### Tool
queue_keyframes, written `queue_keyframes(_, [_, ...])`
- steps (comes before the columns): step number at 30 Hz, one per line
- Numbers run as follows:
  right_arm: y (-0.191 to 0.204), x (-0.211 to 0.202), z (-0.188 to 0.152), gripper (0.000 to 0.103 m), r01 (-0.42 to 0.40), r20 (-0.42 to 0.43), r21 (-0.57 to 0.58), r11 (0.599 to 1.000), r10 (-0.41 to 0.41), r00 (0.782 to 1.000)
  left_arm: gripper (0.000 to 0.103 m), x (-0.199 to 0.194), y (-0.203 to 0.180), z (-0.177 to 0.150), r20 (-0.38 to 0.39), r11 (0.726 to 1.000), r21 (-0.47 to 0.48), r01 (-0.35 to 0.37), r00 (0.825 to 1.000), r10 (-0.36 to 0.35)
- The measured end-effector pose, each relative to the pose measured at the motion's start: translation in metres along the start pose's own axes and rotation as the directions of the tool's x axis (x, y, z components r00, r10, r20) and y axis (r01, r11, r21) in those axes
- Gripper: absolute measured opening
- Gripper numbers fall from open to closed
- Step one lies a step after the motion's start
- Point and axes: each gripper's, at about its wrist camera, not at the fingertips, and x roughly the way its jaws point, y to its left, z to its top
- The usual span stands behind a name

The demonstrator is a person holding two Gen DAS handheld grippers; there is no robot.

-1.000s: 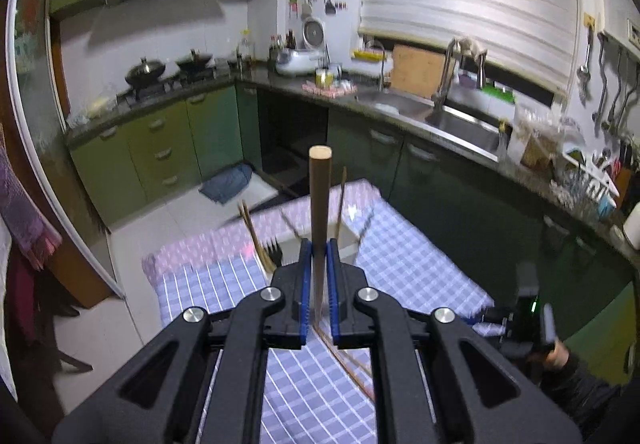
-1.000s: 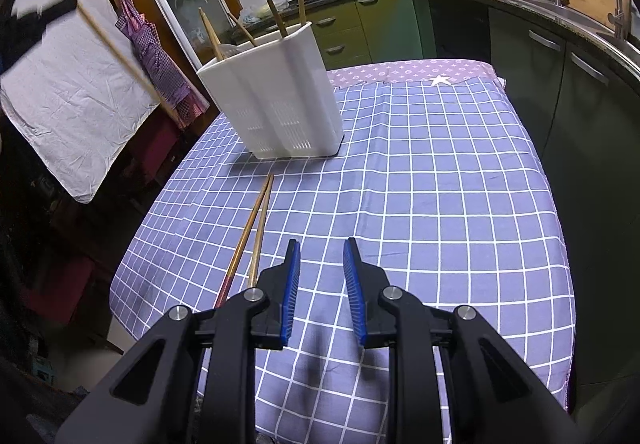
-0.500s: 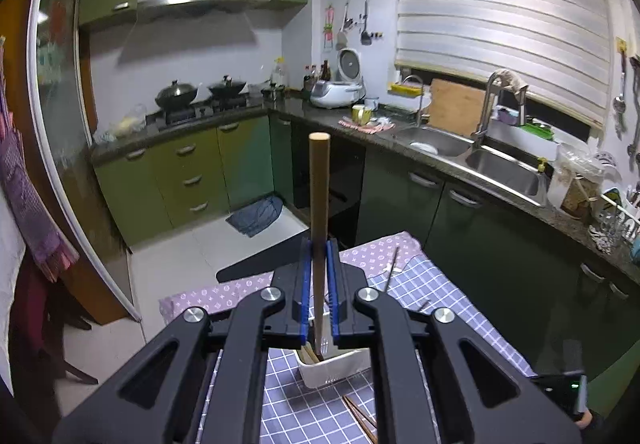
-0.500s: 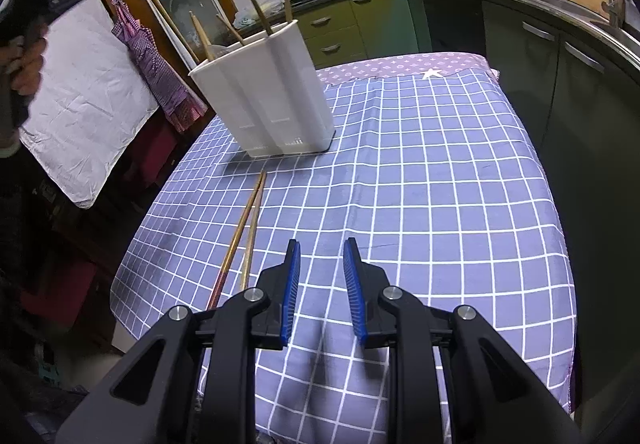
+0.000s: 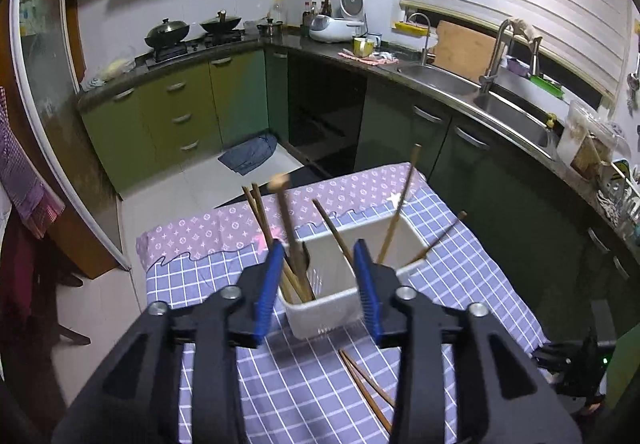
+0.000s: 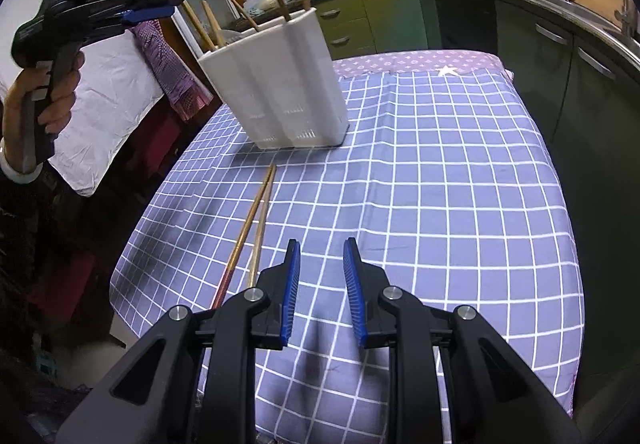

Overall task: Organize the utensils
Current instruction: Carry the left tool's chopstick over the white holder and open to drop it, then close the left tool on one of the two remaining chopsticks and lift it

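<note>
Released since earlier frame: spoon [image 5: 285,220] now free between opening left gripper [image 5: 318,286] jaws, pads off handle. Long axis near upright, handle end up, leaning slightly left, bowl down in holder [image 5: 340,308] left compartment beside chopsticks [image 5: 256,210]. Two chopsticks [image 6: 256,216] lie on tablecloth [image 6: 440,184] before holder. Right gripper [image 6: 320,292] hovers above cloth, jaws parted, empty.

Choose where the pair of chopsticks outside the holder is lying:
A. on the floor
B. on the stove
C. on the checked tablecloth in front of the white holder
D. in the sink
C: the two chopsticks lie side by side on the checked tablecloth, just before the white utensil holder.
</note>
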Motion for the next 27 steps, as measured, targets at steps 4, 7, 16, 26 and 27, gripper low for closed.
queue_keyframes(4, [-0.002,-0.001,0.006,0.023,0.019,0.006,-0.003,1.000,-0.019,1.000,0.040,-0.009,-0.009,-0.017,-0.088,1.000,-0.004,-0.018,0.996,0.017])
queue_keyframes(7, [-0.006,0.003,0.009,0.023,0.024,-0.009,0.001,1.000,-0.024,1.000,0.040,0.010,-0.017,-0.050,-0.229,1.000,-0.027,0.013,0.973,-0.019])
queue_keyframes(16, [-0.016,0.030,0.012,0.023,0.088,-0.077,-0.013,0.996,-0.089,0.993,0.039,0.113,-0.019,-0.154,-0.618,0.981,-0.191,-0.011,0.778,-0.112])
queue_keyframes(26, [-0.031,0.030,0.011,0.023,0.077,-0.076,0.000,0.997,-0.076,0.994,0.035,0.146,-0.026,-0.150,-0.667,0.959,-0.271,-0.082,0.734,-0.125])
queue_keyframes(27, [-0.032,0.030,0.010,0.023,0.072,-0.075,0.004,0.997,-0.071,0.995,0.032,0.147,-0.029,-0.148,-0.672,0.961,-0.261,-0.086,0.731,-0.117])
